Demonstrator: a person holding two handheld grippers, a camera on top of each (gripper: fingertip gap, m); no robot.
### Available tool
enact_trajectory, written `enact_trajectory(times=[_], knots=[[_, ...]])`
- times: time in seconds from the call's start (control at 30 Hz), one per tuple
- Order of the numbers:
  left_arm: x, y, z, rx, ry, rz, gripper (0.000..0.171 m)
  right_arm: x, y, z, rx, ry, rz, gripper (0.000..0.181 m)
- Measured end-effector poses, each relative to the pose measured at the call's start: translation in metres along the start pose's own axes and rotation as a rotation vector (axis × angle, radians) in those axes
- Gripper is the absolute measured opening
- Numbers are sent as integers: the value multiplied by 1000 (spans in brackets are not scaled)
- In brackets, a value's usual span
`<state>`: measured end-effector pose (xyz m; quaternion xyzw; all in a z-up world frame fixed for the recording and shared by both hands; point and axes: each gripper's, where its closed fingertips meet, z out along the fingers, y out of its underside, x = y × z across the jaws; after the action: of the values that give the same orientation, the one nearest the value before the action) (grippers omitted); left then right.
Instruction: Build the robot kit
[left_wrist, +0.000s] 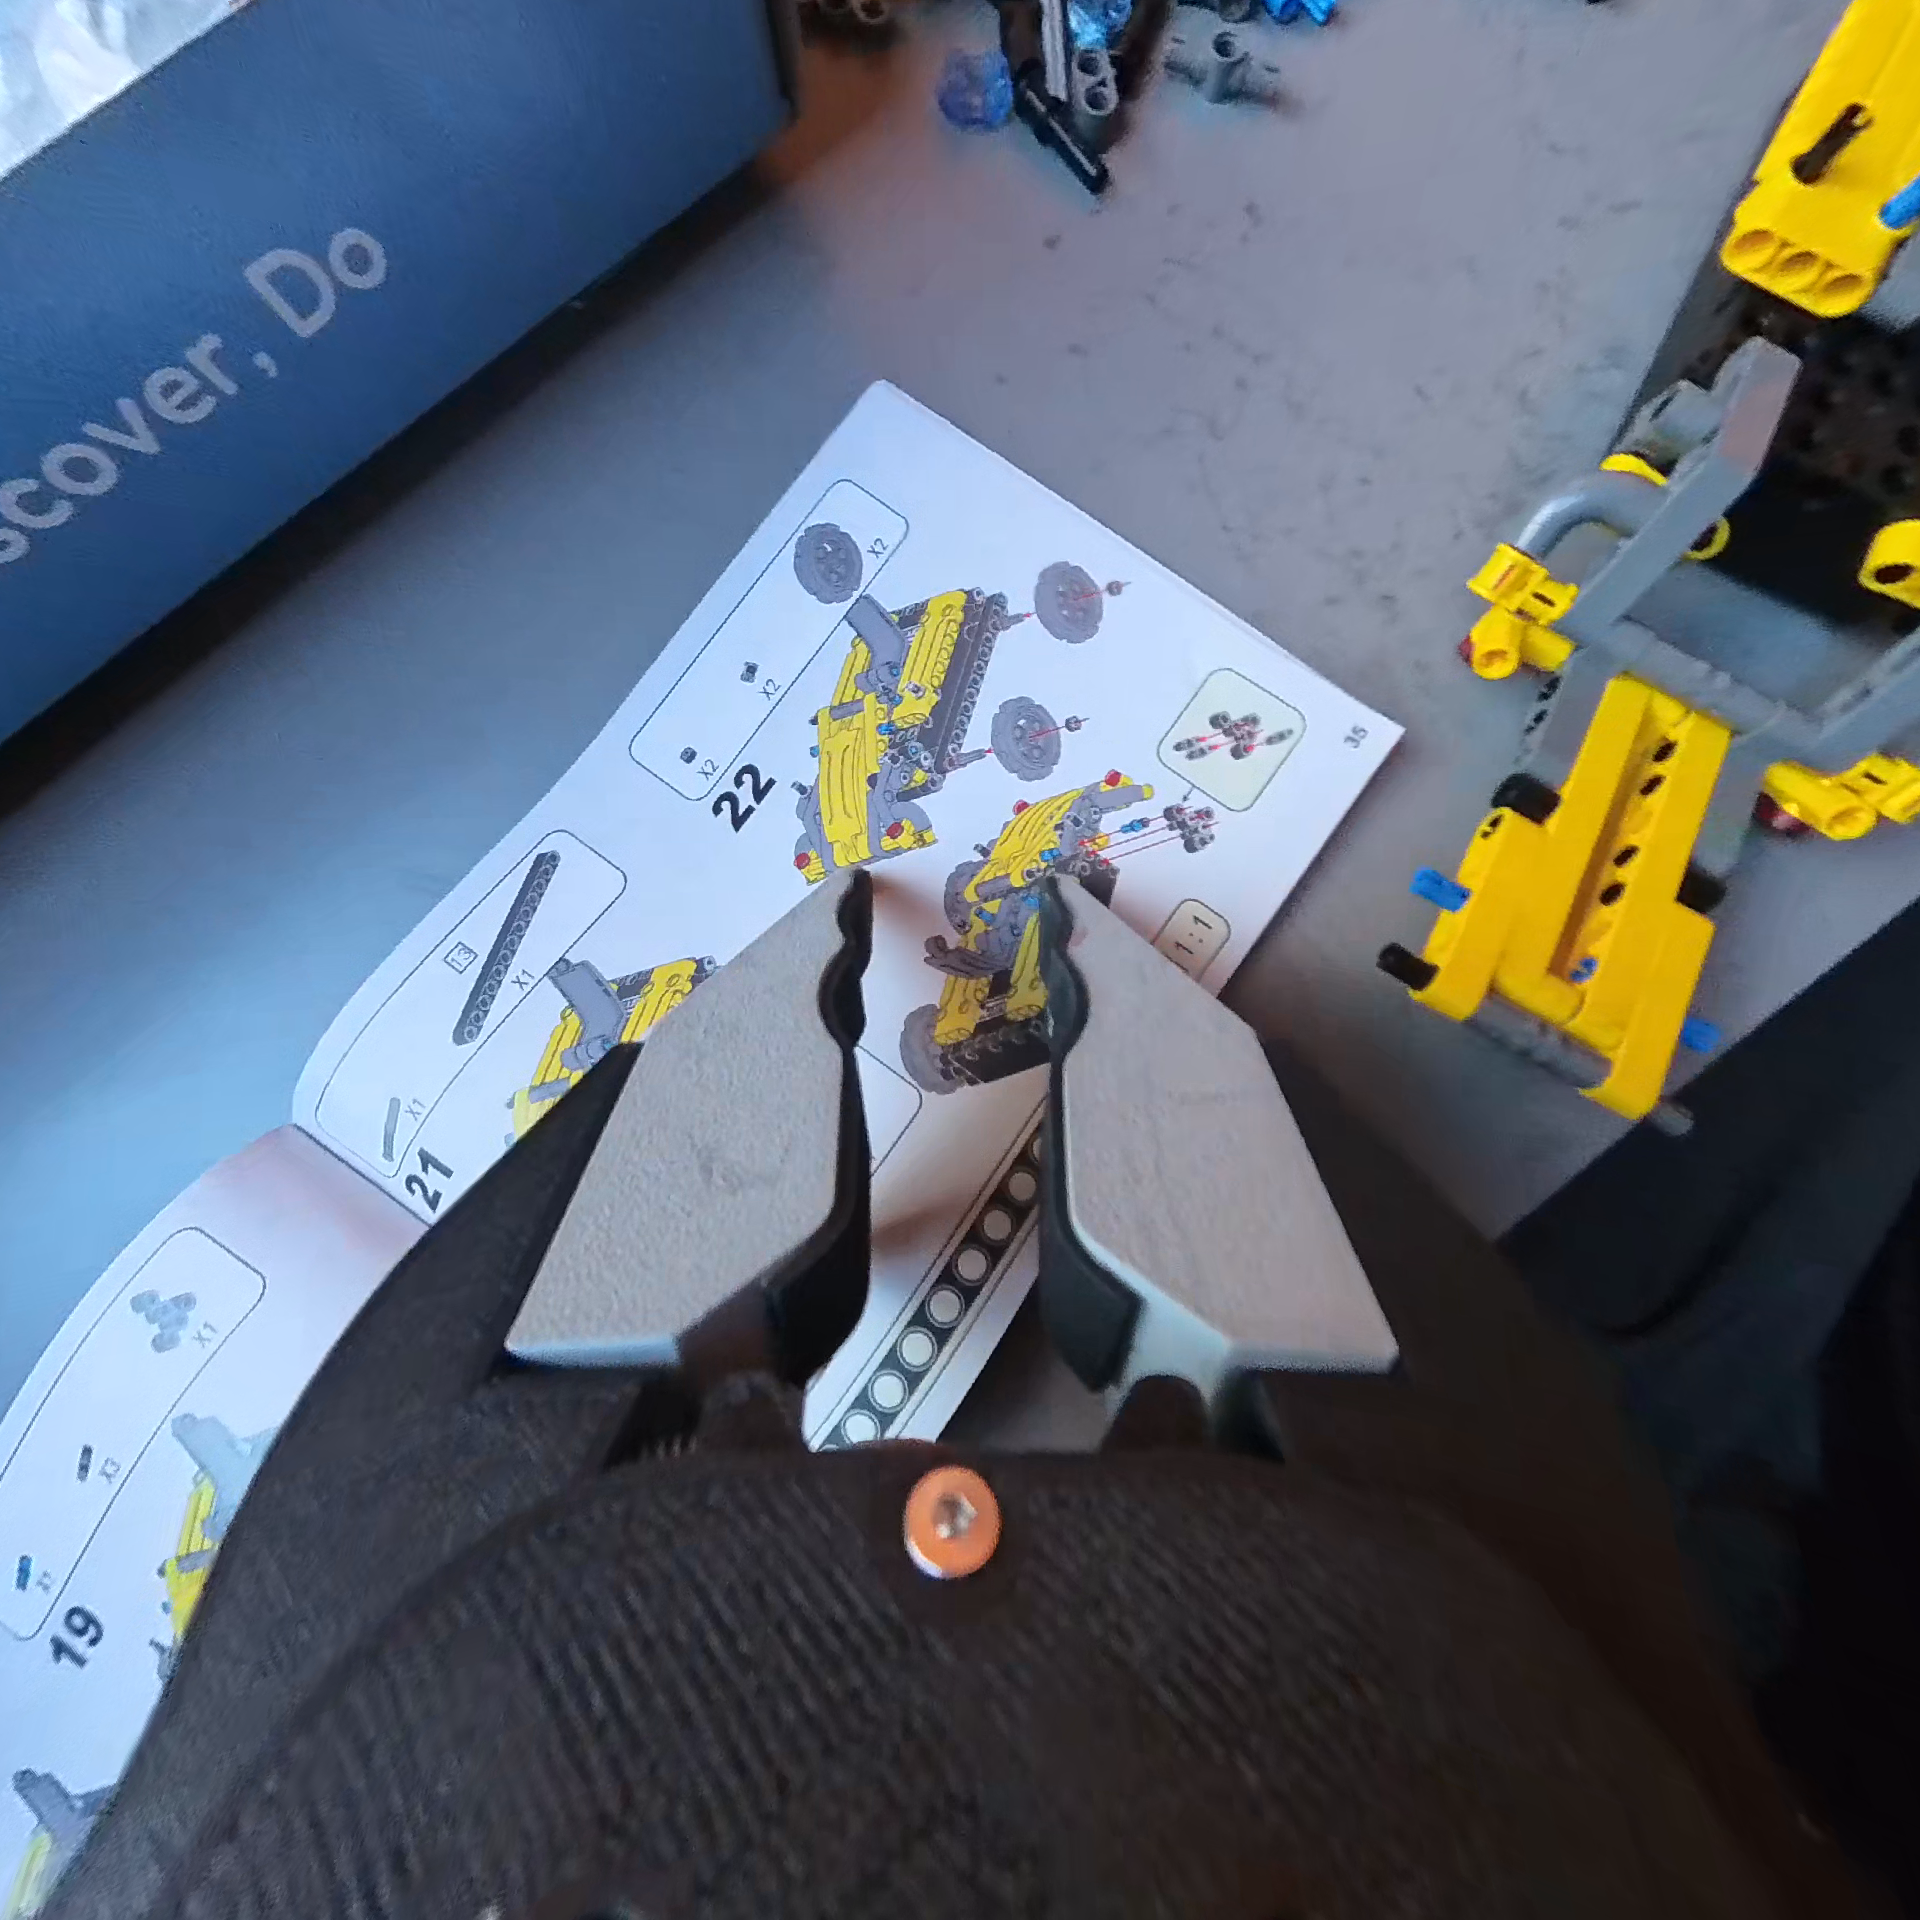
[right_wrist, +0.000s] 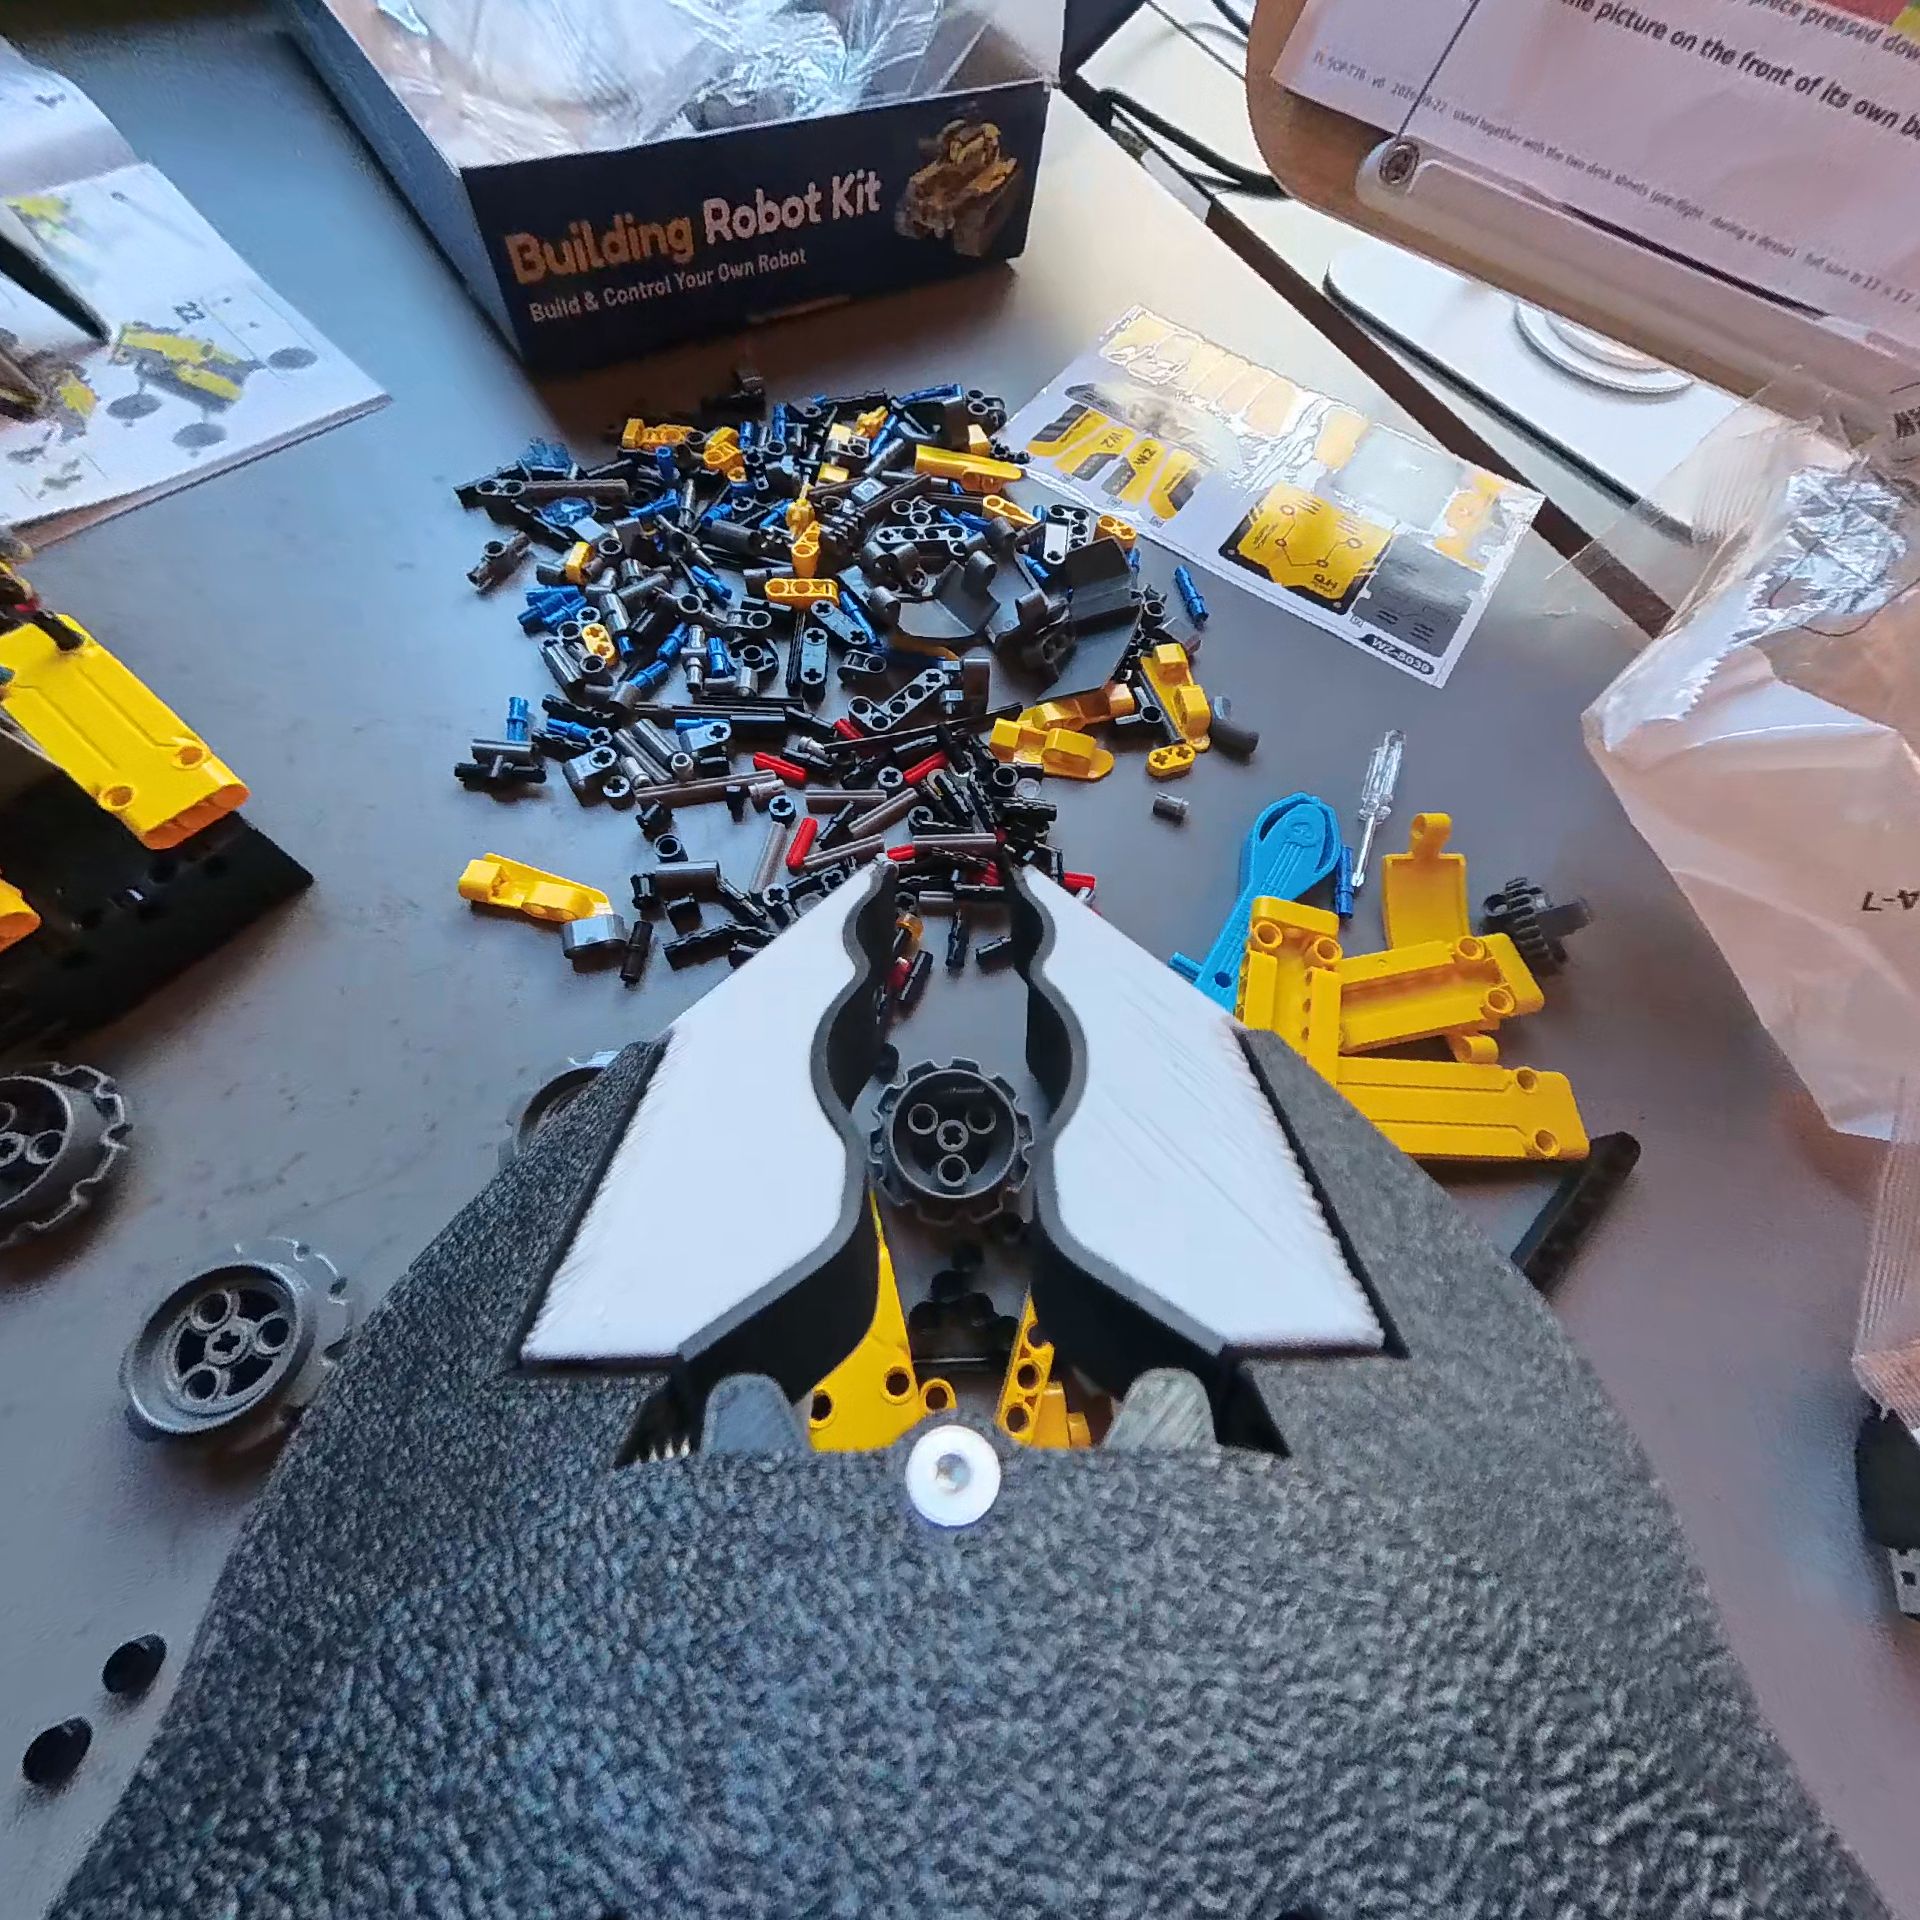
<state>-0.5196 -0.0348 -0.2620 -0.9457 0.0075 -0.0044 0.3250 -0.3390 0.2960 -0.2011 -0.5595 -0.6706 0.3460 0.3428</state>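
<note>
Right gripper (right_wrist: 951, 883): fingers closed in on a dark grey toothed wheel (right_wrist: 953, 1143), which sits gripped in the rounded hollow between them, tips left slightly apart, above the grey bench (right_wrist: 364, 644). Under the fingers, yellow beams and black pins. At the bench's near left, two more dark wheels (right_wrist: 231, 1345), one partly cut off by the picture's edge. Just right of the fingers, a stack of yellow panels (right_wrist: 1423, 1049), a blue flat tool (right_wrist: 1273, 883) and a small clear-handled screwdriver (right_wrist: 1377, 795). Beyond the tips, a wide heap of small black, grey, blue, yellow and red parts (right_wrist: 810, 644). Farther right, a sticker sheet (right_wrist: 1278, 488) and clear plastic bags (right_wrist: 1766, 748). At the far edge, an open dark blue kit box (right_wrist: 758, 249). Left gripper (left_wrist: 956, 883): fingers spread, holding nothing, poised over an open instruction booklet (left_wrist: 935, 644) lying flat on the bench; whether the tips touch the page cannot be told. Right of the booklet, a partly built yellow and grey model (left_wrist: 1621, 831). Left of it, the long blue side of the box (left_wrist: 312, 312). At the far edge, loose parts (left_wrist: 1091, 83).
</note>
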Motion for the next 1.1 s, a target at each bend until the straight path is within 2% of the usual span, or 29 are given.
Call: enact_trajectory(times=[0.17, 0.23, 0.4, 0.57, 0.83, 0.93, 1.1], knots=[[9, 6, -4, -15, 39, 40, 31, -7, 0, 2, 0, -32, -11, 22], [15, 6, -5, -10, 64, 37, 43, -9, 2, 4, -12, -37, -21, 23], [22, 3, -4, -11, 39, 63, 42, -12, 2, 5, -14, -38, -43, 23], [30, -10, -7, 54, 39, 48, 41, -10, 1, 6, -1, -34, -38, 23], [12, -17, -15, 90, -50, -34, 37, -10, -2, 5, 13, -31, -39, 22], [7, -15, -14, 93, -68, -88, 36, -20, -2, 6, 12, -84, -43, 23], [4, -11, -5, 40, -65, -123, 36, -43, 14, 21, -101, -151, -90, 28]])
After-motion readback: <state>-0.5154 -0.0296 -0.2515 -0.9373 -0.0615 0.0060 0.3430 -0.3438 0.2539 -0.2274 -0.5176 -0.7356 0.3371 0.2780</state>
